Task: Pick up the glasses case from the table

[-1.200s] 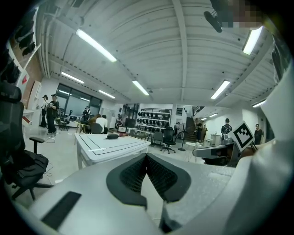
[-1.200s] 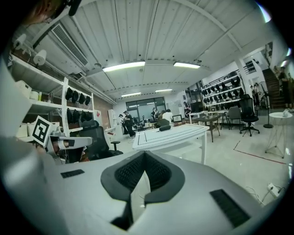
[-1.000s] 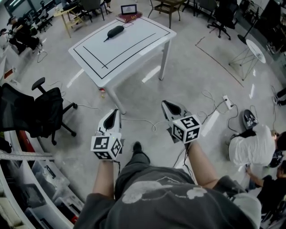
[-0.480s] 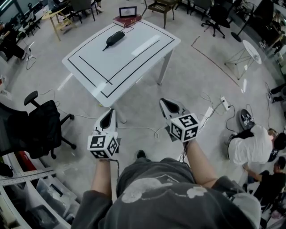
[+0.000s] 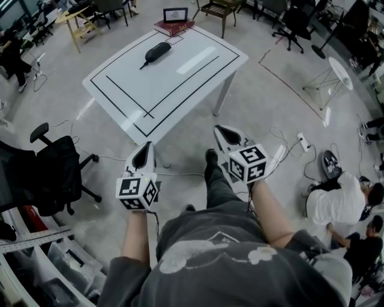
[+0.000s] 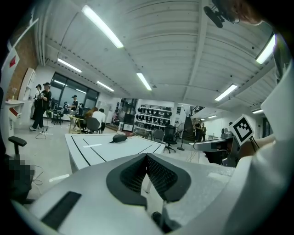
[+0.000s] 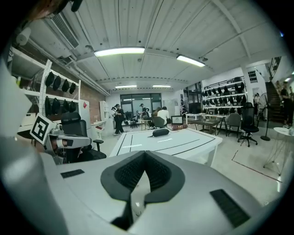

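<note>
The glasses case is lying on the far part of the white table, close to the corner where a red book and a small picture frame are sitting. It is well apart from both claws, which are hanging over the floor short of the table's near edge. The left gripper is pointing towards the table with its jaws pressed together and nothing between them. The right gripper is doing the same, pads meeting and empty. The person's foot is stepping between the two grippers.

The tabletop around the case is lying bare, crossed only by black lines, so open room is reaching from the near edge up to it. A black office chair is standing to the left of the table, and a round side table off to the right.

The case is lying with its long axis running diagonally, near-left to far-right in the head view, roughly along the table's left edge, with a thin strap trailing from its nearer end.
</note>
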A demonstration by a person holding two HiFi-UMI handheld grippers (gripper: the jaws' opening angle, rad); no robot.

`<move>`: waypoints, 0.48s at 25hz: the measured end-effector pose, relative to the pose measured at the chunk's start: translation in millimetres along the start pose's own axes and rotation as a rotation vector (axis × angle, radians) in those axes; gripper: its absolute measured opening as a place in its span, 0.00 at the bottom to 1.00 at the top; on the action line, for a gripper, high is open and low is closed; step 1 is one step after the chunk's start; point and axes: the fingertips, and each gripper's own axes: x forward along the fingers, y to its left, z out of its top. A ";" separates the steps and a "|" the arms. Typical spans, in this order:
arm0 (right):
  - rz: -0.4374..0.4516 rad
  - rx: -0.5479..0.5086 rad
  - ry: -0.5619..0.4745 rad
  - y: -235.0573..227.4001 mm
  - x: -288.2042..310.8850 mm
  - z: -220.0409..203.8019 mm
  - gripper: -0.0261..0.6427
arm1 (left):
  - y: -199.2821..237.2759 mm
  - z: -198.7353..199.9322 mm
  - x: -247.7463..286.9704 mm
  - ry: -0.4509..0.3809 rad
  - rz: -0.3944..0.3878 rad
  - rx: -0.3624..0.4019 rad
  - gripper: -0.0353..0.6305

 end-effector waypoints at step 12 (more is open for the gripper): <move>0.131 0.006 -0.007 -93.9 142.1 28.2 0.04 | 54.3 19.8 97.8 0.029 0.162 0.042 0.06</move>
